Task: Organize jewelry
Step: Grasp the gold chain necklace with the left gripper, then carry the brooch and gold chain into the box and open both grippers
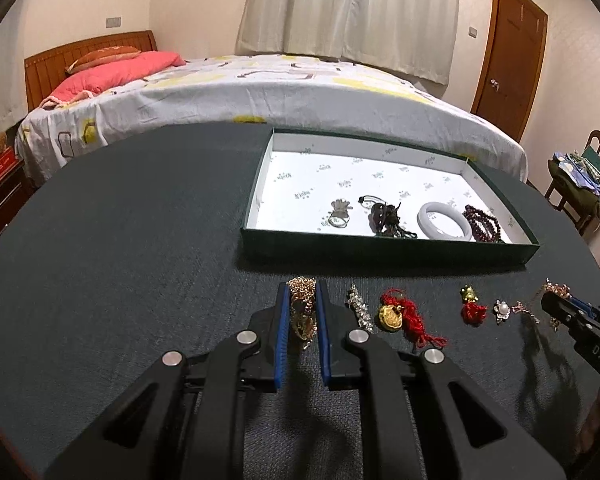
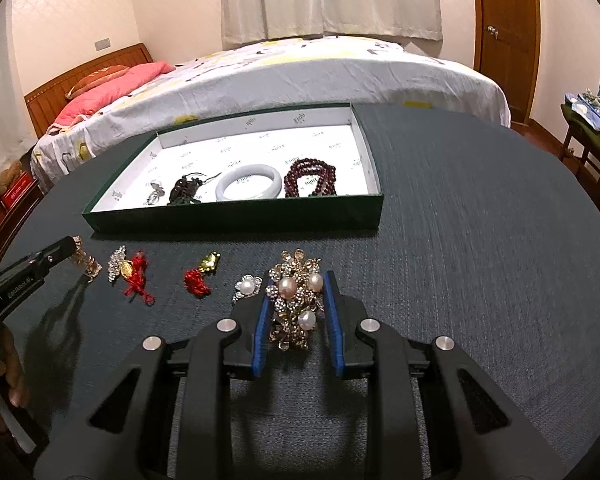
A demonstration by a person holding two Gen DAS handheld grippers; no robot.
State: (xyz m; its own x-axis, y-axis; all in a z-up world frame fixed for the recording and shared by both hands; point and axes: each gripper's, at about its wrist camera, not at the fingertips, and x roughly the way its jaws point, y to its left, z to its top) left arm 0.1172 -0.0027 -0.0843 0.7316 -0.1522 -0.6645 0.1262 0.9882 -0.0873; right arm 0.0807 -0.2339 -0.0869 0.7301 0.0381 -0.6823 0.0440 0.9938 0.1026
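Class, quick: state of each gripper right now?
Left gripper: open, jaws either side of the gold chain, not clamped.
Right gripper: open, jaws either side of the pearl brooch, gaps visible.

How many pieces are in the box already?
4, along the box's near wall: silver ring piece leftmost, dark pendant, white bangle, garnet bead strand rightmost.

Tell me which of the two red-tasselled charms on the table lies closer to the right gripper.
The small one with the gold figure on top: it lies nearer the right gripper than the long-tasselled one, which sits toward the left gripper.
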